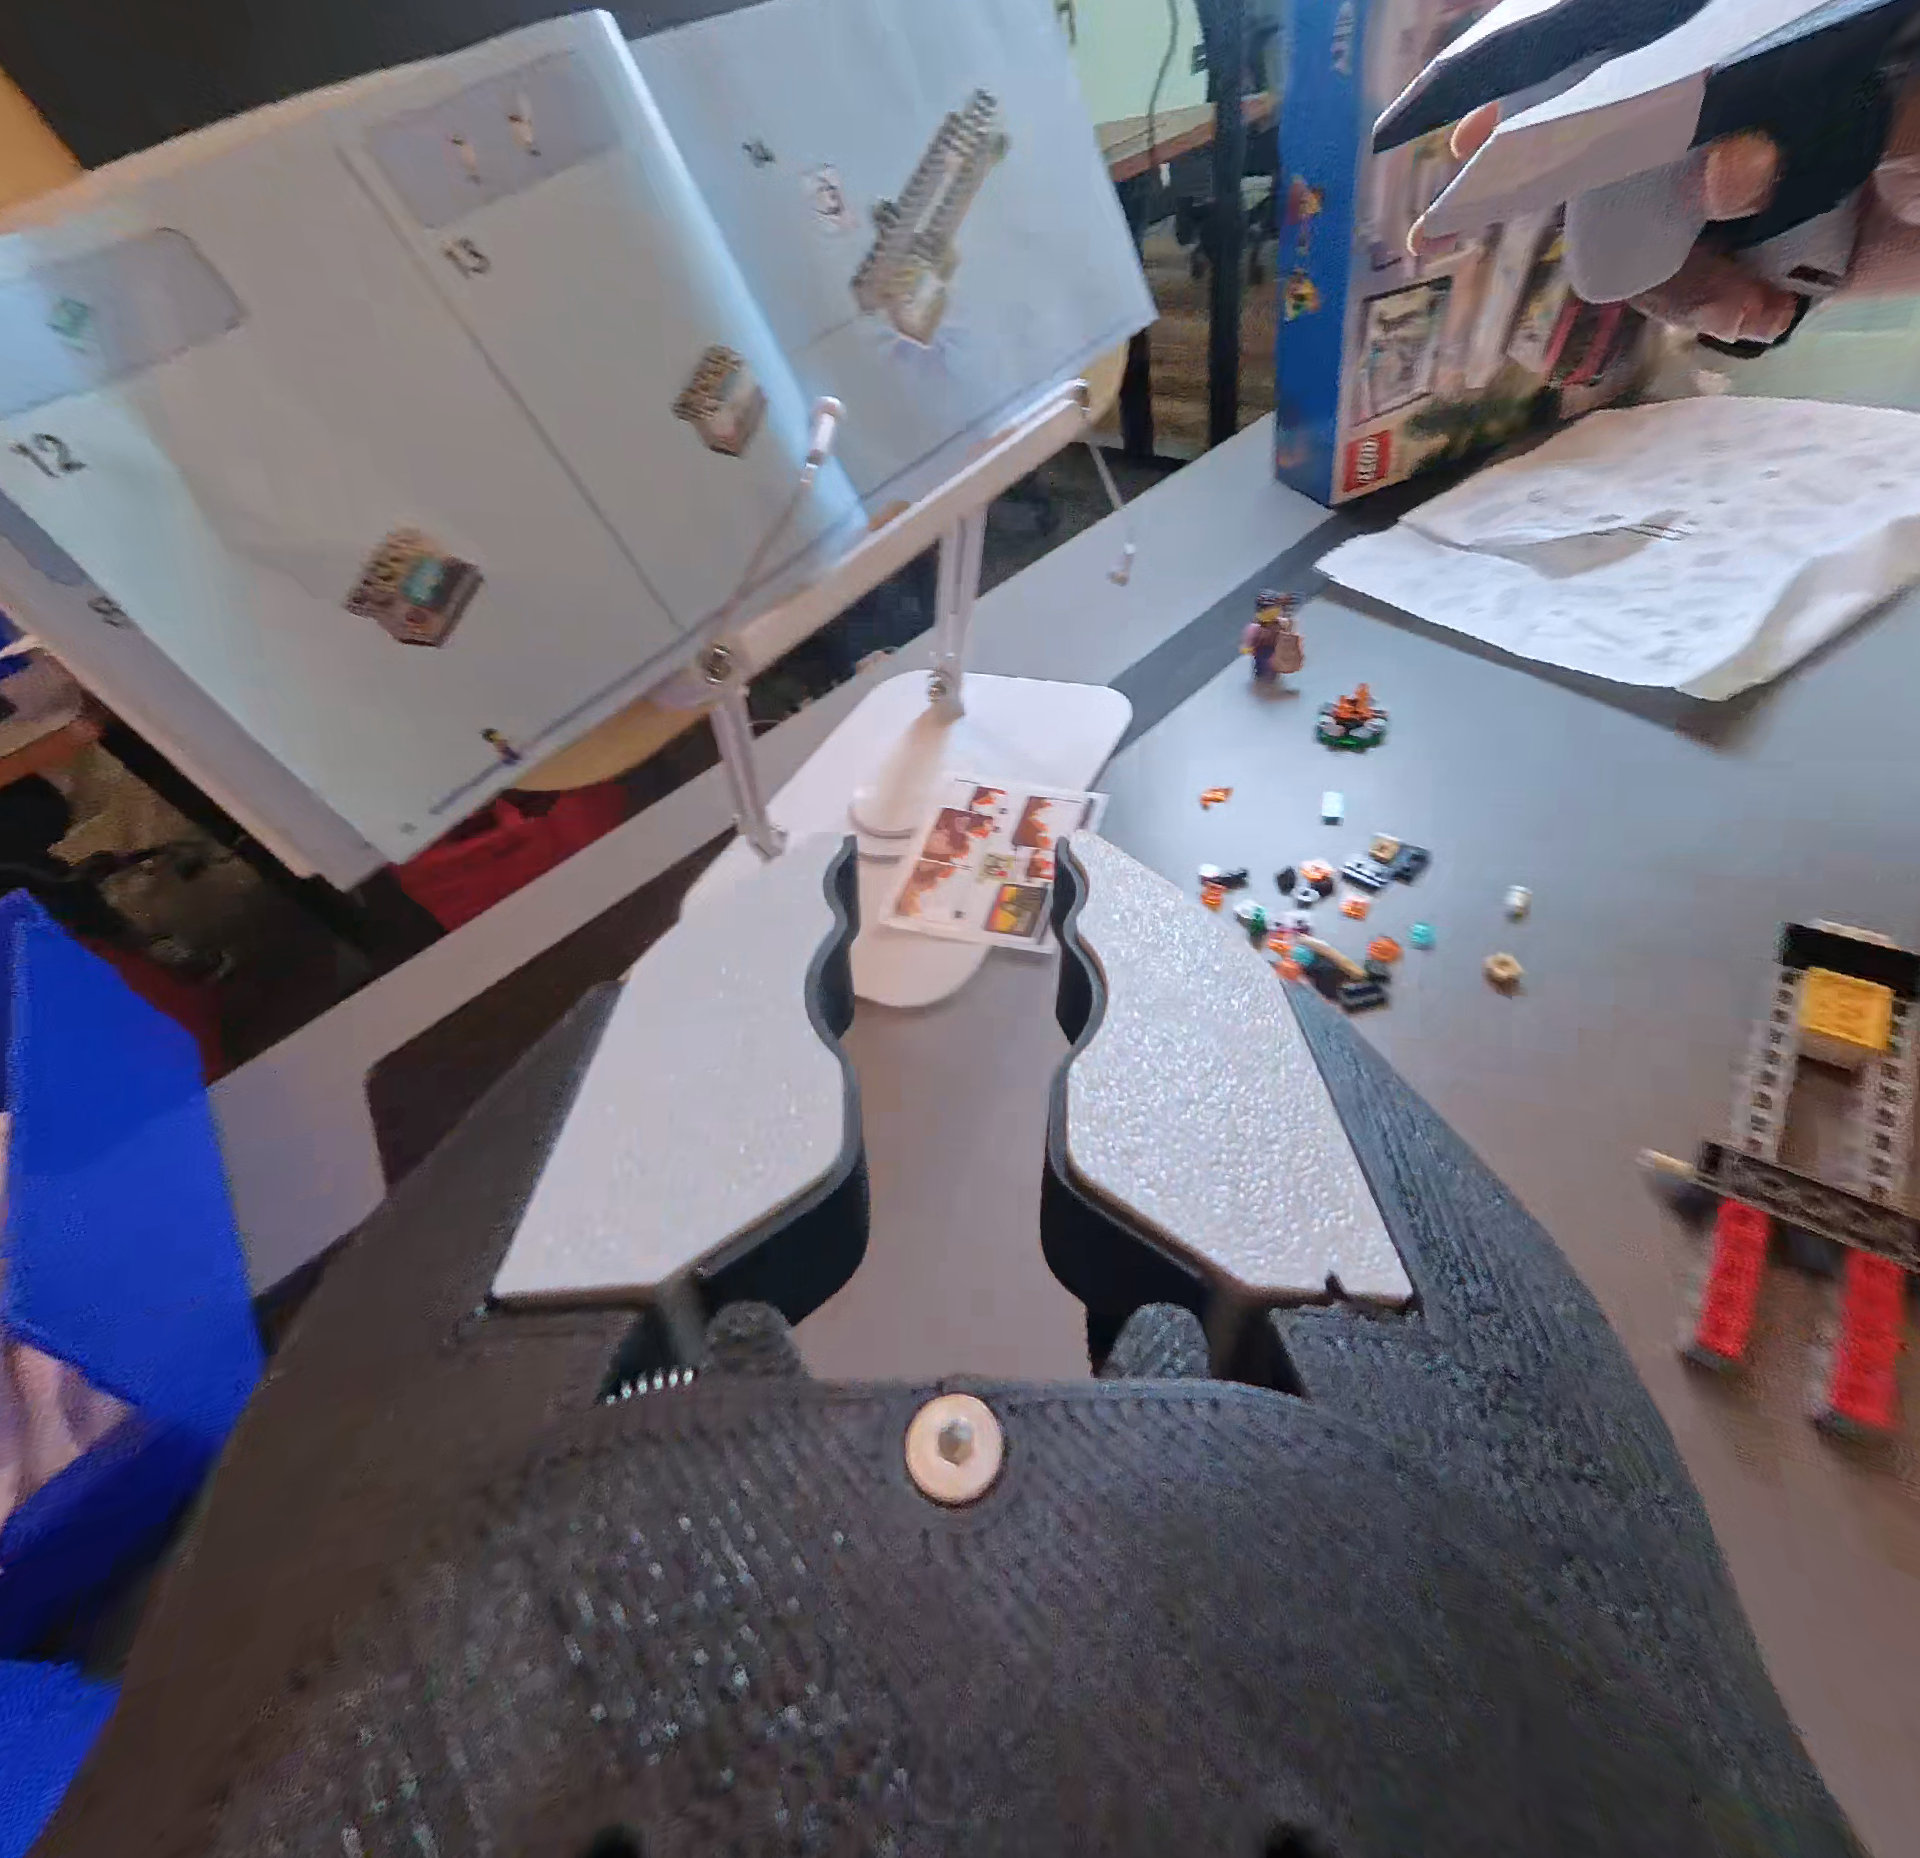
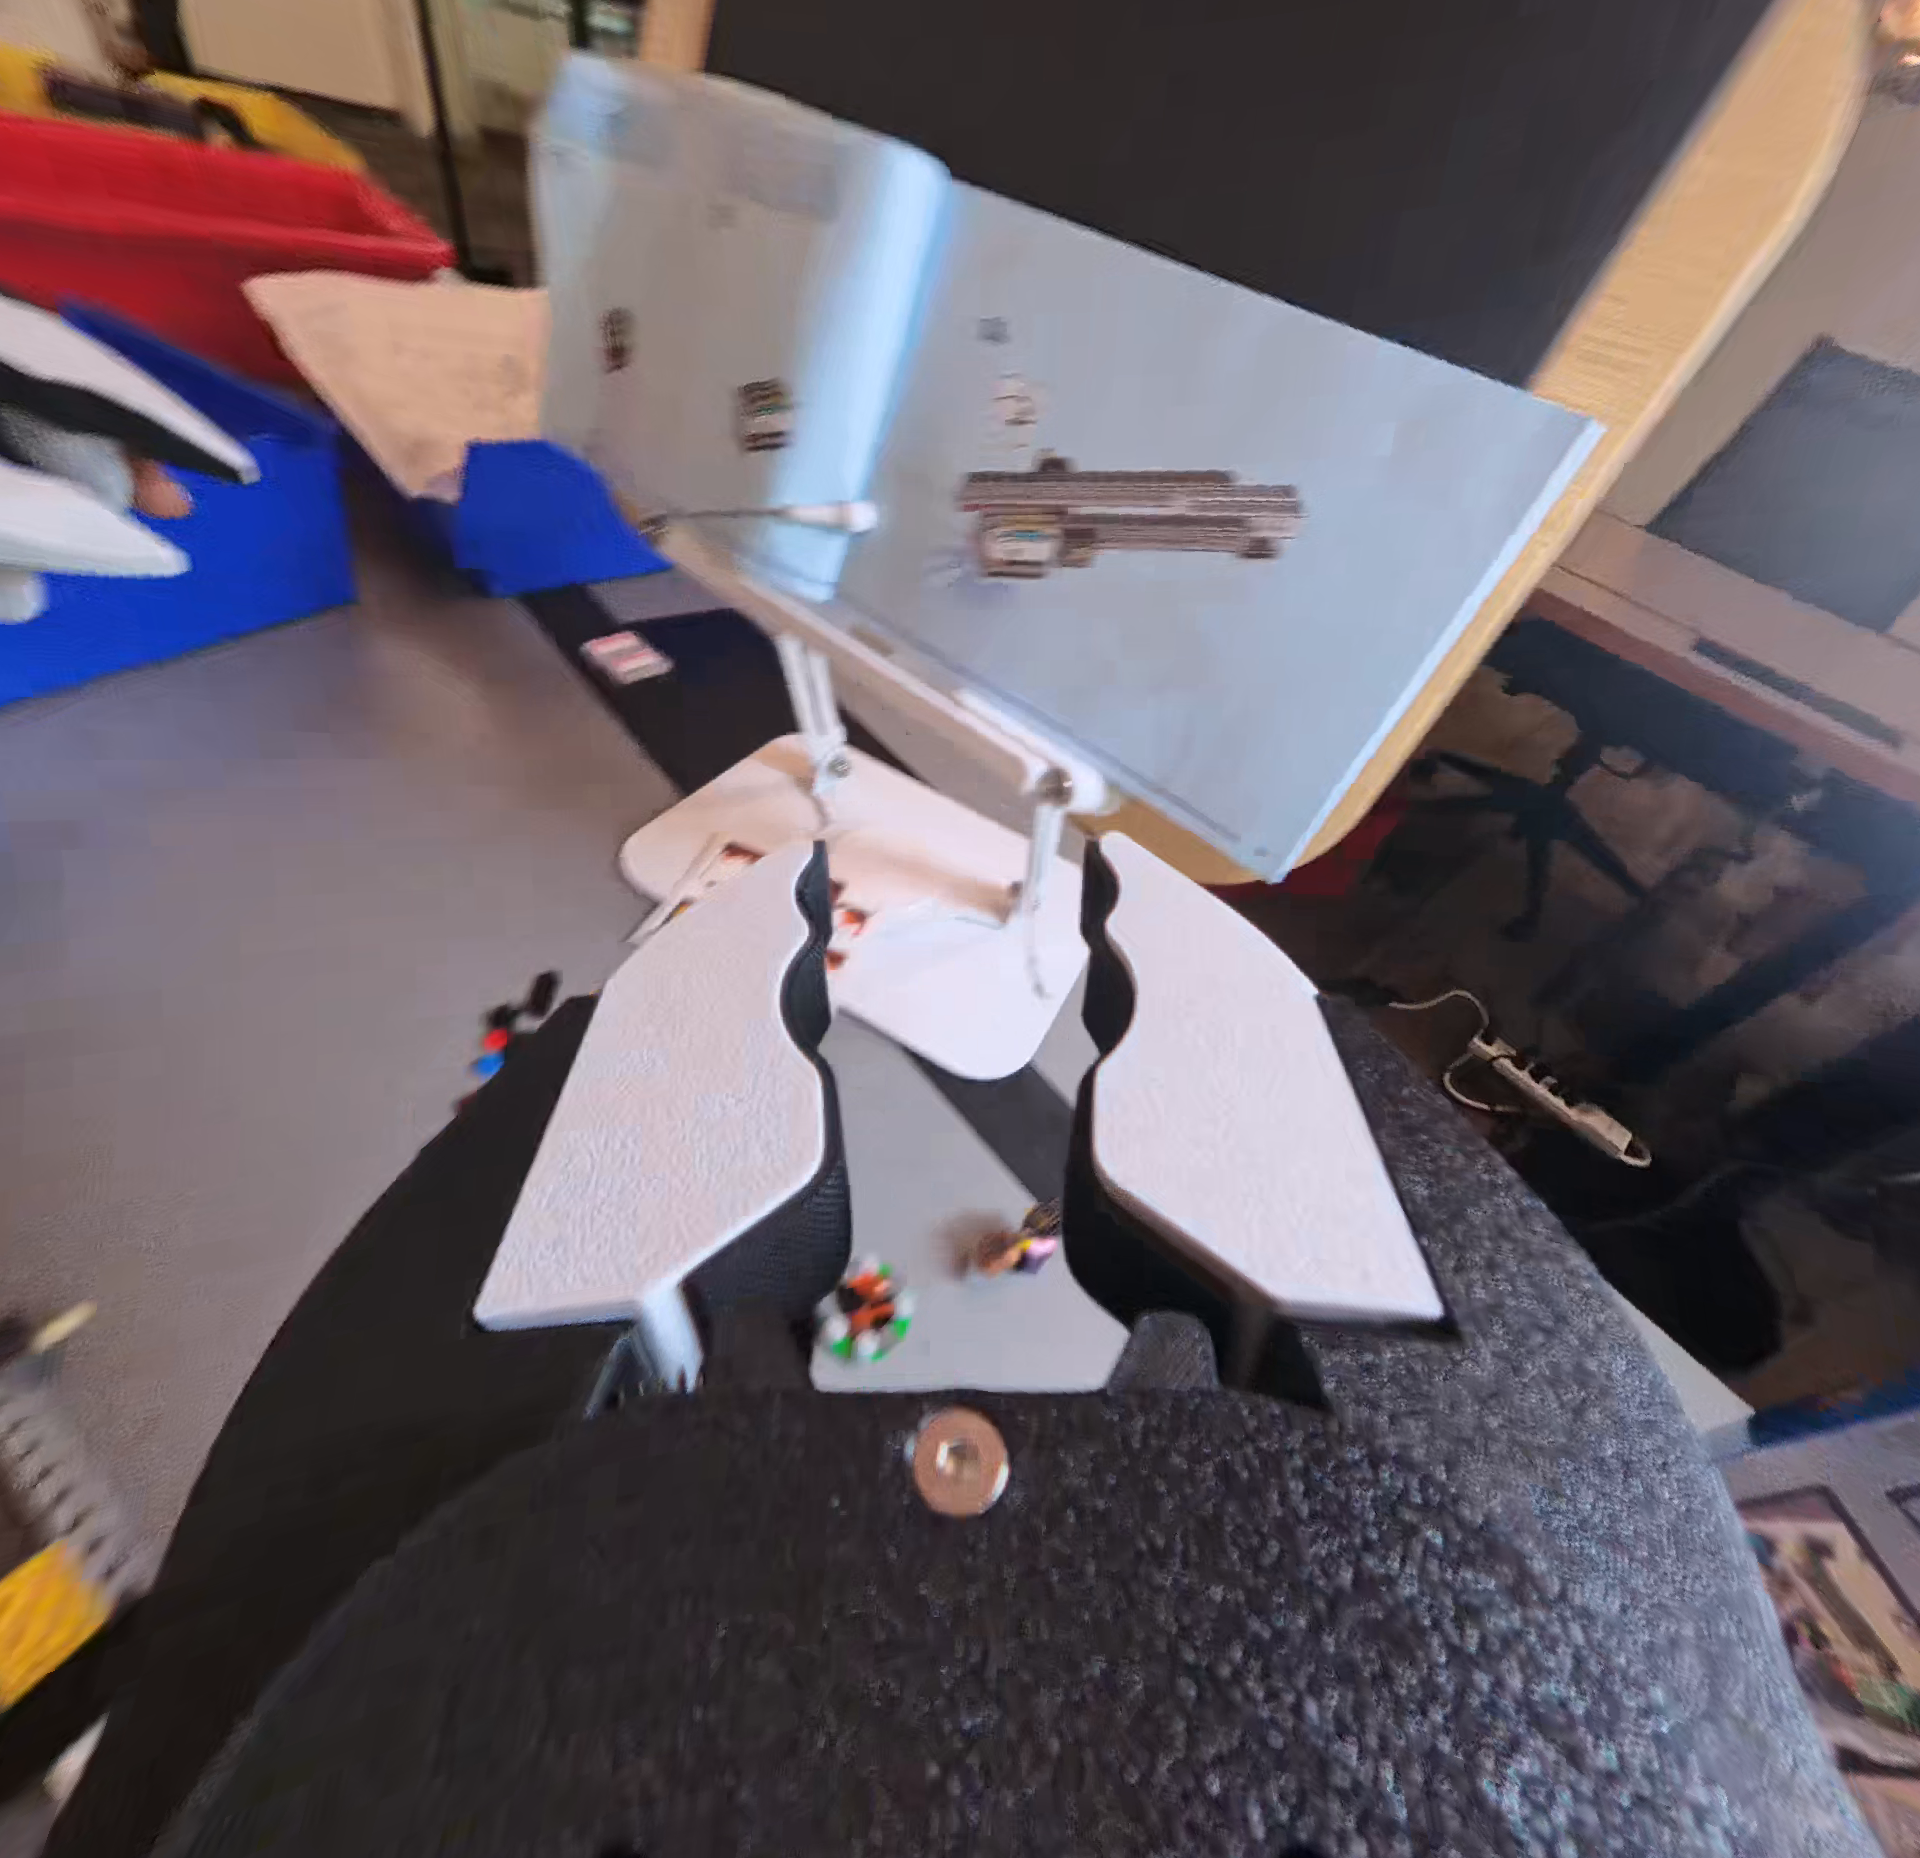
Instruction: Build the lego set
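Presently both the left gripper (image 1: 954,878) and right gripper (image 2: 954,878) are held released and empty, raised toward the propped instruction booklet (image 1: 436,374), presumably for consulting it.

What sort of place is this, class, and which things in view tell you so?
Probably an office or workshop room set up for model building: a grey table strewn with loose bricks, an instruction booklet on a stand, and desks behind.

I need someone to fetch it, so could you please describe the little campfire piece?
Start at the white book stand on the grey table. Just right of its base stands a purple toy figure; beside it sits the campfire, the only round green disc with orange flames.
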Motion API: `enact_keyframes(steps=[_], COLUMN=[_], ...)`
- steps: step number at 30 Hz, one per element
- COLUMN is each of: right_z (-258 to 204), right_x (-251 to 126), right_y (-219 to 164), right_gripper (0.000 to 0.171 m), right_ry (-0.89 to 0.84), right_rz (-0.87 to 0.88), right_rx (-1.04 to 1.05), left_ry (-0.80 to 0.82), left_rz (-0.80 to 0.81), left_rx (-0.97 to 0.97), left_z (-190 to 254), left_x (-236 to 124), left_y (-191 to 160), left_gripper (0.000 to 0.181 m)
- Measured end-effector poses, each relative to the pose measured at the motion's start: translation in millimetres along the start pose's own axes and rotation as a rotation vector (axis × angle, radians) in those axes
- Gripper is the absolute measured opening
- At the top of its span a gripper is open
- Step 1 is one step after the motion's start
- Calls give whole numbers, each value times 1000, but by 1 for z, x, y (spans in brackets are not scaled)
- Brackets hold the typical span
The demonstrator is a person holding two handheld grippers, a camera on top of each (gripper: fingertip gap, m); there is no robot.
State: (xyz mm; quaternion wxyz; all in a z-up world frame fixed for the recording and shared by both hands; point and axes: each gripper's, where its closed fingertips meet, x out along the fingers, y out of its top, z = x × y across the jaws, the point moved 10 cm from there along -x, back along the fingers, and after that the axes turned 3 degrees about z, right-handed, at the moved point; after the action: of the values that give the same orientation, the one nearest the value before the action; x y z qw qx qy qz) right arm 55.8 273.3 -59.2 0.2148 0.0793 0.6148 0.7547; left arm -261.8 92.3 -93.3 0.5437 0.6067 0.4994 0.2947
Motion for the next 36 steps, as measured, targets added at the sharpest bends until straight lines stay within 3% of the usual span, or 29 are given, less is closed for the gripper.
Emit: enact_keyframes(steps=[2,3,6,9,13,16,18,23,30,36], right_z=[-40,-59,-103,-115,-104,-91,-85,-64,-46,-49], right_x=[-27,-40,-73,-80,-31,14,34,63,96,101], right_y=[-3,-6,-12,-17,-51,-82,-95,-100,-105,-110], right_gripper=[23,0,0,0,0,29,36,32,24,8], right_ry=[73,97,164,78,116,251,330,446,661,769], right_rz=[-28,-30,34,41,-304,-545,-632,-756,-846,-922], right_rx=[-87,-135,-120,-114,-242,-227,-236,-379,-350,-313], left_ry=[-67,-80,-69,-96,-158,-196,-204,-260,-346,-394], left_rz=[51,88,232,274,237,161,99,17,-53,-78], left_rx=[-11,-27,-68,-47,-166,-271,-288,-295,-226,-263], left_z=[24,35,63,84,93,98,99,89,93,91], left_x=[-9,-13,-24,-18,6,22,28,27,40,41], left_y=[-8,-10,-7,2,4,-13,-32,-53,-59,-65], left_gripper=[4,0,0,0,0,6,11,31,30,29])
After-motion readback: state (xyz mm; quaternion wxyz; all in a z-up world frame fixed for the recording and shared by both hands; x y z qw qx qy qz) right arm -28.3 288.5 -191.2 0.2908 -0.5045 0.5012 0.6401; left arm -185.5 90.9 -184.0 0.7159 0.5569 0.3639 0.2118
